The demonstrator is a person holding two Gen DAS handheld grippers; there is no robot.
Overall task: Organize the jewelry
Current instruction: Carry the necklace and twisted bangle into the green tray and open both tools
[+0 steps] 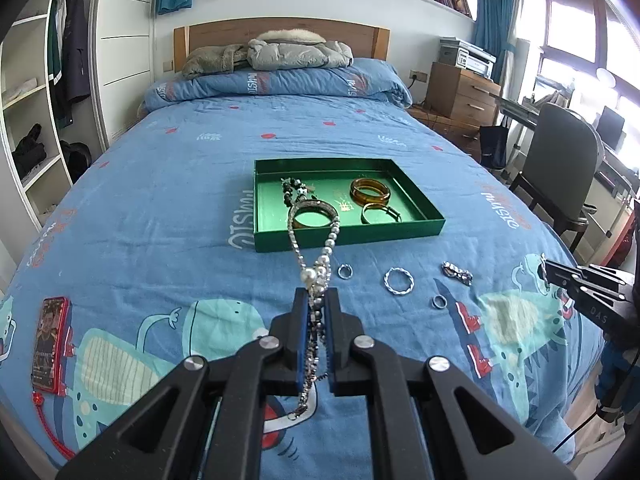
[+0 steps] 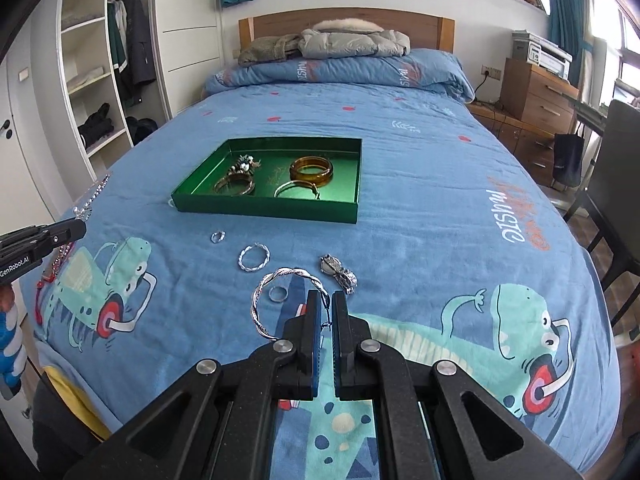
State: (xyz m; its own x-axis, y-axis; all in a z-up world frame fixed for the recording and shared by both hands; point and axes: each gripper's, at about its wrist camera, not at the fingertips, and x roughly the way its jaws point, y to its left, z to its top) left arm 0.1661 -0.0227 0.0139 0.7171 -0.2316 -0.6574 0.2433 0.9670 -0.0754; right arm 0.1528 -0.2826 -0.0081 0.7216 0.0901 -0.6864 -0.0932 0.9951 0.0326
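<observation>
My left gripper (image 1: 316, 294) is shut on a pearl-and-silver necklace (image 1: 320, 264) whose loop hangs in front of the green tray (image 1: 348, 236). An amber bangle (image 1: 370, 192), a gold hoop (image 1: 378, 214), a brown bangle (image 1: 314, 216) and a dark beaded piece (image 1: 294, 190) lie in the tray. My right gripper (image 2: 326, 300) is shut on a twisted silver bangle (image 2: 272, 300), held above the blue bedspread. On the bedspread lie a small ring (image 2: 218, 237), a twisted silver hoop (image 2: 254, 258), another ring (image 2: 278, 294) and a silver clump (image 2: 340, 272). The left gripper (image 2: 80, 228) shows at that view's left edge.
A phone in a red case (image 1: 50, 344) lies on the bed at the near left. Jackets (image 1: 280, 52) are piled at the headboard. A grey chair (image 1: 560, 168) and a wooden drawer unit (image 1: 460, 92) stand right of the bed; open wardrobe shelves (image 1: 36, 120) stand left.
</observation>
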